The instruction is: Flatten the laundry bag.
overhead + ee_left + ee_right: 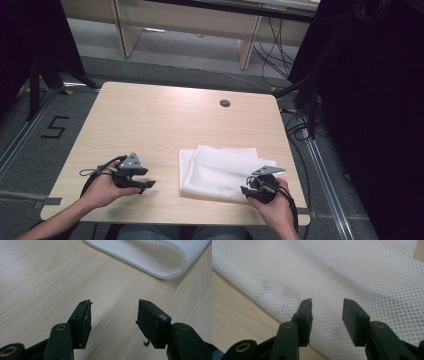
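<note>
A folded white mesh cloth (217, 171) lies on the light wooden table (165, 120), near the front right. My left gripper (145, 185) rests in a hand at the front left, a short way left of the cloth, open with bare wood between its jaws (114, 315). The cloth's folded edge (160, 257) lies ahead of it. My right gripper (246, 190) sits at the cloth's front right corner, held by the other hand. It is open and hovers over the mesh cloth (352, 277), with nothing gripped (327, 312).
A small round grommet hole (225, 103) sits near the table's far edge. Black stands and cables (305, 115) crowd the floor to the right. A tripod (40, 75) stands at the left. Wooden furniture legs (125, 30) are beyond the table.
</note>
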`<state>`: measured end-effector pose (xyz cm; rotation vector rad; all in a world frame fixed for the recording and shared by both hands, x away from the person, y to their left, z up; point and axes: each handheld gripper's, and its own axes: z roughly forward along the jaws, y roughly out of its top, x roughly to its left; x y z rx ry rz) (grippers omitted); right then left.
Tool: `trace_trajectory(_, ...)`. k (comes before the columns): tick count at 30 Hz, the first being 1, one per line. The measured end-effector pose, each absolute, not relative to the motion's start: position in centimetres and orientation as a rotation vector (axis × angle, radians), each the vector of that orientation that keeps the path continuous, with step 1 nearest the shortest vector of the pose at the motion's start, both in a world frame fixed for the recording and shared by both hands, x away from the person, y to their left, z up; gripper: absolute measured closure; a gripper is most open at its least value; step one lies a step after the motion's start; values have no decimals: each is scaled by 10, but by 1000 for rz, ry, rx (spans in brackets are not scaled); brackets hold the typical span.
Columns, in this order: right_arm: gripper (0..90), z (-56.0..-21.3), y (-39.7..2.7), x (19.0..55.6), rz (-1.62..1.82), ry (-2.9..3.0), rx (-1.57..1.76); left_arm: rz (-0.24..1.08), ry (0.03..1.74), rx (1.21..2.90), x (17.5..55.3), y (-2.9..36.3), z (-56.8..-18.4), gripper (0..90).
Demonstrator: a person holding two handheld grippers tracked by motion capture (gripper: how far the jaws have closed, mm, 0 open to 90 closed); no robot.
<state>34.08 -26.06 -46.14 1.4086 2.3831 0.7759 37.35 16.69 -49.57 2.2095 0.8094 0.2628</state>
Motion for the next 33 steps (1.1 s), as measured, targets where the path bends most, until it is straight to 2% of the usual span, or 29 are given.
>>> trace_trajectory(8,663,-460,-268,342,786,2348,1440,268,778,2186,376,161,-493,475)
trace_trajectory(9,734,-459,-271,342,771,2328,1418,258,778,2172,376,158,-491,481)
trace_trajectory(10,734,-459,-271,342,771,2328,1418,258,778,2172,376,158,-491,488)
trace_trajectory(12,842,-455,-275,343,742,2303,1413,269,749,2179,378,155,-489,504)
trace_trajectory(13,842,-455,-275,343,742,2303,1413,284,733,2177,380,154,-488,504)
trace_trajectory(15,900,-452,-279,344,724,2291,1425,322,692,2184,383,148,-481,535)
trace_trajectory(24,900,-454,-290,352,669,2279,1502,245,647,2147,396,112,-466,654)
trace_trajectory(31,900,-460,-304,357,648,2288,1551,216,589,2137,406,69,-461,627)
trace_trajectory(33,900,-465,-303,360,636,2316,1535,206,537,2187,407,52,-465,624)
